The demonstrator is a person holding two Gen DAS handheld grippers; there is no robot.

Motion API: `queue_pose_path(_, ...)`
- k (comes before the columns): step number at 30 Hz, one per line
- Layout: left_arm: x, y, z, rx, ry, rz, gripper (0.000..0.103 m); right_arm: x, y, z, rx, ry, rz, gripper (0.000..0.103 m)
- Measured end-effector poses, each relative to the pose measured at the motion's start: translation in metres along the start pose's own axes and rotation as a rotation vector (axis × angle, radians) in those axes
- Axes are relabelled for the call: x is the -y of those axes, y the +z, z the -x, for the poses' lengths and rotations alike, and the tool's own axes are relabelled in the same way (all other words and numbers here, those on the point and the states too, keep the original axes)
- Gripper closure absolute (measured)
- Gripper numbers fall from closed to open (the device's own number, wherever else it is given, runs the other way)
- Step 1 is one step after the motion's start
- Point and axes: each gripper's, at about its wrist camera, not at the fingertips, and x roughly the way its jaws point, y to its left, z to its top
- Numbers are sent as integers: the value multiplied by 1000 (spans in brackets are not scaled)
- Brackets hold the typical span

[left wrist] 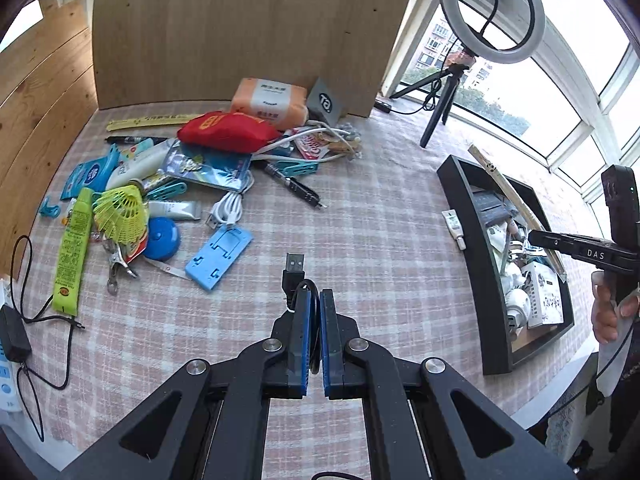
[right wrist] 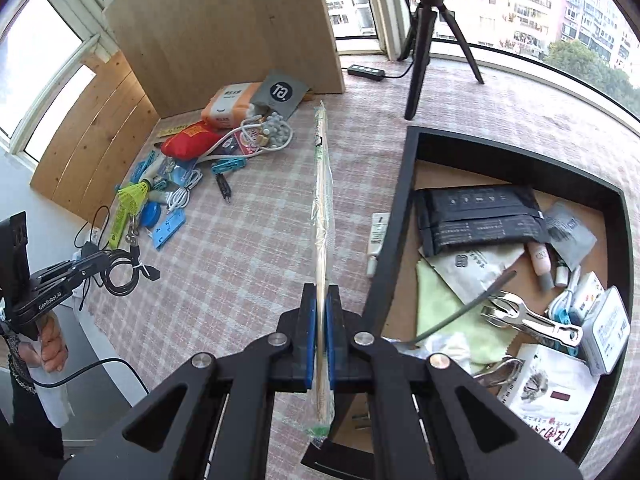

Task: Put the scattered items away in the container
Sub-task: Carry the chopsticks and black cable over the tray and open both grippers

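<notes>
While the left gripper [left wrist: 314,300] clamps a coiled black USB cable [left wrist: 296,276], light and floppy, the right gripper [right wrist: 320,312] pinches wrapped chopsticks [right wrist: 322,200] near one end; stiff, slippery film. Both hover beside the black tray [right wrist: 394,216]. Only the right view shows the tray's contents and the dangling coil.

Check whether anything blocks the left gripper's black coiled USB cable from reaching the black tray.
Nothing visible does: only bare checked tablecloth lies between the left gripper, shut on the black coiled USB cable, and the black tray.
</notes>
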Motion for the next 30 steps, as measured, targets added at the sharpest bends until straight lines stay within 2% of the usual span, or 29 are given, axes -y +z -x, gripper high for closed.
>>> queue_pose_path(12,175,41,-28,11,-199,-241,100,134,-52,70,78,-155,-244,99)
queue_pose_path(18,249,45,-42,-12,-244,-347,100,172,-70,86,99,-187,-315,99)
queue_pose_path(22,290,46,-54,-13,-214,-396,97,188,-74,92,125,-209,-337,98)
queue_pose_path(23,297,47,-58,-26,-202,-399,79,190,-75,94,132,-215,-340,90)
queue_pose_path(24,302,48,-63,-48,-200,-400,45,192,-74,95,126,-220,-343,83)
queue_pose_path(25,305,49,-65,-49,-196,-388,34,194,-75,97,133,-225,-348,69)
queue_pose_path(26,305,50,-64,-30,-187,-379,31,194,-75,99,152,-230,-354,57)
queue_pose_path(27,306,50,-65,-23,-174,-386,30,195,-75,101,163,-236,-357,53)
queue_pose_path(30,305,48,-70,-43,-141,-402,30,197,-75,102,168,-232,-362,52)
